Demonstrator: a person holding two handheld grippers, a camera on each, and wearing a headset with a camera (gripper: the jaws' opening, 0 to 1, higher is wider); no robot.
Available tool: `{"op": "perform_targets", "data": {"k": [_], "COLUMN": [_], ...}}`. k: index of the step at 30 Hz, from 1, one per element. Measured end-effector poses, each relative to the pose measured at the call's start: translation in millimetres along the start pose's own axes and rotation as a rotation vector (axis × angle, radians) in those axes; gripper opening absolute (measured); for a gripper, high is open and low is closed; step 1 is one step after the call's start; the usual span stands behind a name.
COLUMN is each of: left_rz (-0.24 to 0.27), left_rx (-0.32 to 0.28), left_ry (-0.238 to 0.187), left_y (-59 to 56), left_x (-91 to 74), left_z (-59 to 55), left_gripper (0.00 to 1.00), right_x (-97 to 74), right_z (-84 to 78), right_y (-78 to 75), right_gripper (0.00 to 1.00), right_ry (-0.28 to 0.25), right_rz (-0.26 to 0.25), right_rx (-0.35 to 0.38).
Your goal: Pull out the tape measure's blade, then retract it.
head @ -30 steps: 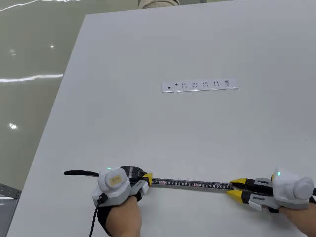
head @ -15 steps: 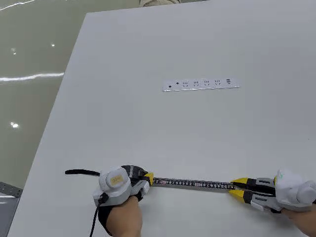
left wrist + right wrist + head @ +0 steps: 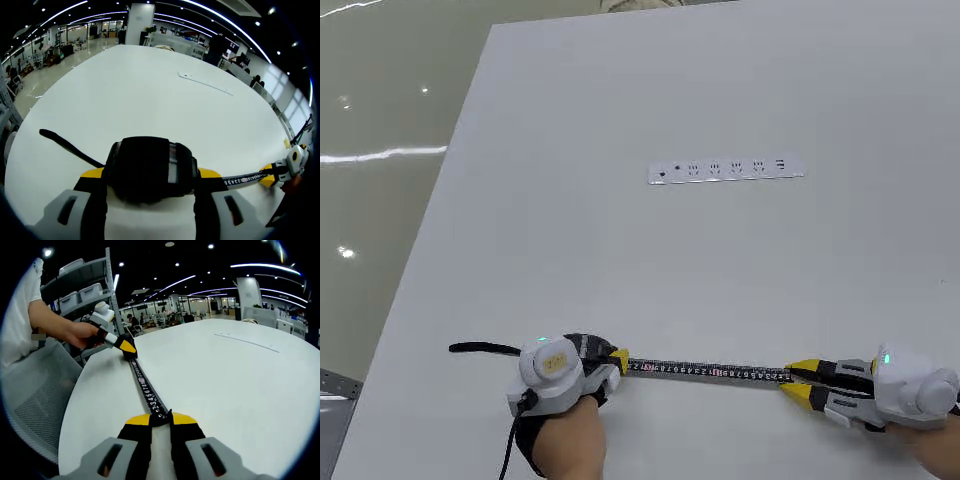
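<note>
My left gripper (image 3: 608,360) clamps the case (image 3: 150,165) near the table's (image 3: 670,260) 7 o'clock edge. My right gripper (image 3: 161,419), at 5 o'clock, has its jaws pinched on the blade (image 3: 705,372) tip. The blade lies stretched flat between them, running toward 3 o'clock from the case. I judge the pull-out done or nearly so; retracting is left.

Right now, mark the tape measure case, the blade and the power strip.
tape measure case (image 3: 150,167), left gripper view, middle of the black housing.
blade (image 3: 710,371), head view, midway along the pulled-out strip.
power strip (image 3: 725,170), head view, centre of its white top.
</note>
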State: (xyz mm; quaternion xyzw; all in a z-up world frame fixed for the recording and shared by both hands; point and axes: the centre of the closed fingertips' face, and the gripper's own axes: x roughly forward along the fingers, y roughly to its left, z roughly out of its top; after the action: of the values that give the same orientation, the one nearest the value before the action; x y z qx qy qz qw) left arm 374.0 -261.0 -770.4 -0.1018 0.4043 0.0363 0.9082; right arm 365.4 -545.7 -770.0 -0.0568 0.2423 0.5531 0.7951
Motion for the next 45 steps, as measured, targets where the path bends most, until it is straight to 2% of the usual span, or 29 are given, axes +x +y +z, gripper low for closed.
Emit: {"op": "perform_targets", "data": {"k": [9,19,45], "left_rz": [-0.005,-0.009,-0.01], "left_rx": [-0.007,-0.004,-0.008], "left_ry": [0.01,0.012,0.017], "left_y": [-0.5,0.4,0.0], "left_x": [-1.1,0.3,0.9], "left_z": [-0.2,-0.9,-2.3], "left_gripper": [0.67,0.67,0.68], "right_x": [4.7,18.5,36.5], "right_z": [1.3,8.2,12.6], "right_y": [4.6,8.8,16.7], "right_gripper": [0.12,0.12,0.12], "right_ry": [0.014,0.006,-0.002], "right_rz": [0.017,0.035,0.063], "right_rx": [-0.035,-0.034,-0.027]}}
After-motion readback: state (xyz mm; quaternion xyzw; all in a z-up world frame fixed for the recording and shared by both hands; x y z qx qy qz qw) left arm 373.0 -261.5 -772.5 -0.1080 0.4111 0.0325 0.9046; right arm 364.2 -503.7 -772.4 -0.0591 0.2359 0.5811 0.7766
